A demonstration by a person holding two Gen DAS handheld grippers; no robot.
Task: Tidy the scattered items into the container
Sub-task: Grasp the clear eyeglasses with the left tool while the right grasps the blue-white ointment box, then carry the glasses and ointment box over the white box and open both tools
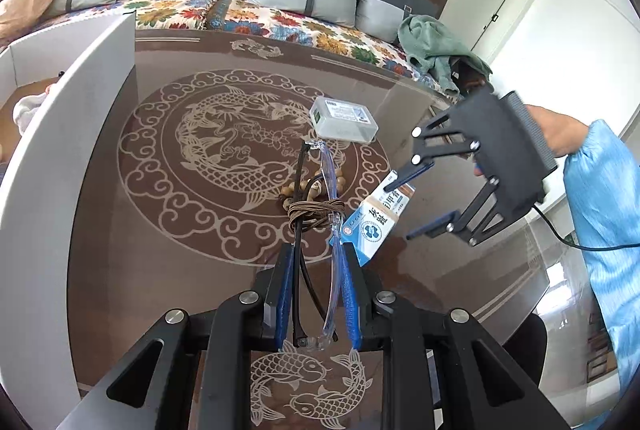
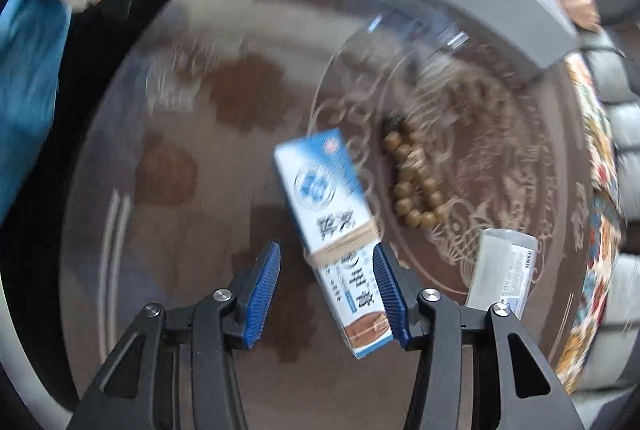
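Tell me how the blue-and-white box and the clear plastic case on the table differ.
The blue-and-white box is printed card with a rubber band around it; the clear plastic case is see-through with a label. The box lies between the right gripper's open fingers; the case lies apart, untouched. Both rest on the patterned table.

Right gripper [image 2: 326, 280] poised over a blue-and-white box

Its blue-padded fingers [image 2: 262, 288] stand apart above the brown patterned surface [image 2: 180, 158]. The box [image 2: 332, 214], banded with rubber bands, lies between them, close against the right-hand finger, clear of the other. A string of wooden beads [image 2: 412, 186] lies just beyond, a small clear case [image 2: 504, 266] to the right.
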